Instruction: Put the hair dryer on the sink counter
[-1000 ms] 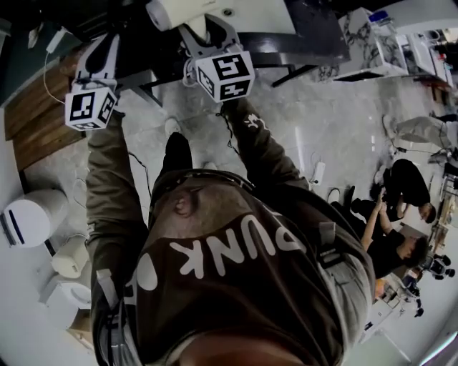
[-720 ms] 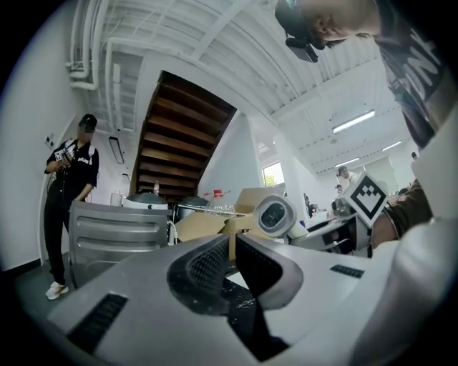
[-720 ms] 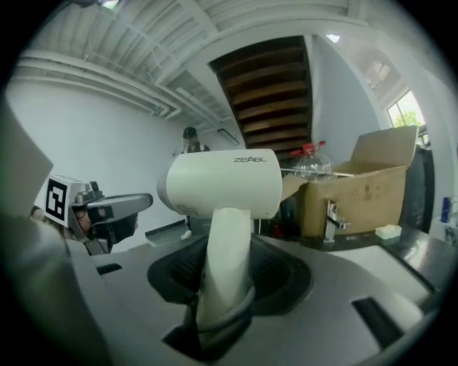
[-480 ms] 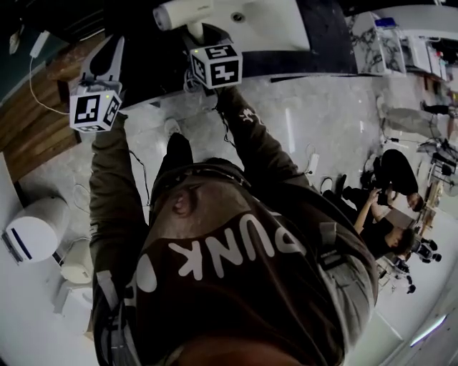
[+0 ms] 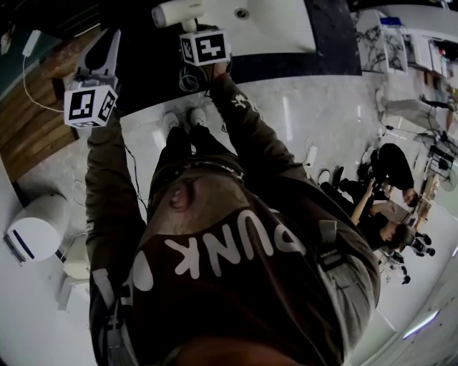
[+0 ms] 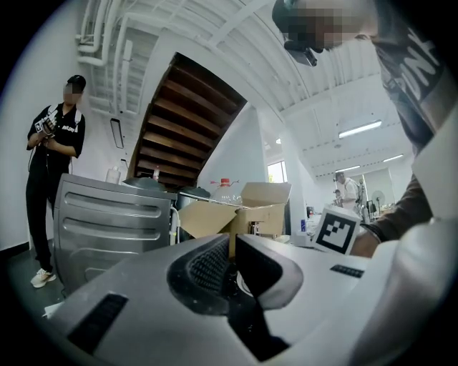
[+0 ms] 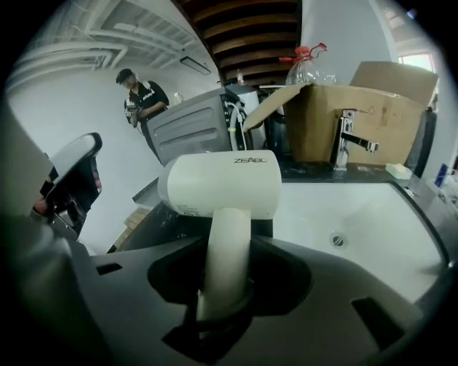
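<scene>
The white hair dryer (image 7: 222,182) stands upright by its handle between the jaws of my right gripper (image 7: 225,250), which is shut on that handle. In the head view the hair dryer (image 5: 174,13) hangs over the left edge of the white sink (image 5: 275,25), which is set in a dark counter (image 5: 333,36). The sink basin (image 7: 372,214) lies just right of the dryer's body. My left gripper (image 5: 106,50) is held out to the left, apart from the dryer. Its jaws (image 6: 230,250) stand together with nothing between them.
A chrome faucet (image 7: 351,139) and an open cardboard box (image 7: 358,114) stand behind the basin. A person (image 7: 139,100) stands beyond a grey metal cabinet (image 6: 114,229). On the floor are a white round appliance (image 5: 32,229), loose cables and seated people (image 5: 390,193).
My right gripper has carried the hair dryer forward, from in front of the counter edge to over the sink's left side. The left gripper has barely shifted.
</scene>
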`<act>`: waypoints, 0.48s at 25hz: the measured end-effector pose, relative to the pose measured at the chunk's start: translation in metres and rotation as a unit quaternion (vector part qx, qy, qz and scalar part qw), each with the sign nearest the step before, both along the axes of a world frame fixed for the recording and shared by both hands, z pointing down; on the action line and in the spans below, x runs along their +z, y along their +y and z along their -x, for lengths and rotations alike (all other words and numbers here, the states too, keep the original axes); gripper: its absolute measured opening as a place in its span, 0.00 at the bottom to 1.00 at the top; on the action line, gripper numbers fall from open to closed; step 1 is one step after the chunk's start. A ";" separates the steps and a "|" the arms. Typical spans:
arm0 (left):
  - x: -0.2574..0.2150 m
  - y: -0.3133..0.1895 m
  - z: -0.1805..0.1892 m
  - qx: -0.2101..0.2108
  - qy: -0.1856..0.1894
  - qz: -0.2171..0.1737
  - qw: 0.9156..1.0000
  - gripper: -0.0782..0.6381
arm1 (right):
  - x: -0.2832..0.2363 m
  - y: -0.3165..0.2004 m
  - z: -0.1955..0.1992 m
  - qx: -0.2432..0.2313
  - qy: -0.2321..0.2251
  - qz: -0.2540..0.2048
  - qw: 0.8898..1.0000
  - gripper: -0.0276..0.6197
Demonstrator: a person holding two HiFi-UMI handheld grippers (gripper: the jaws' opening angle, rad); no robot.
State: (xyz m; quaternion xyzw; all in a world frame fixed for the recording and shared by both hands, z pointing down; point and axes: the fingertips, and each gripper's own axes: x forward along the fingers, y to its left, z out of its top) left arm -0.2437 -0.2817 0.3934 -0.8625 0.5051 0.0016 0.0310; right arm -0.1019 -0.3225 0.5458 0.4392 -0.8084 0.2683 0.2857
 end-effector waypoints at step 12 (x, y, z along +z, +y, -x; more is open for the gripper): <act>-0.001 -0.020 -0.009 -0.017 -0.009 0.011 1.000 0.15 | 0.033 -0.011 0.008 -0.018 0.015 0.074 0.997 0.31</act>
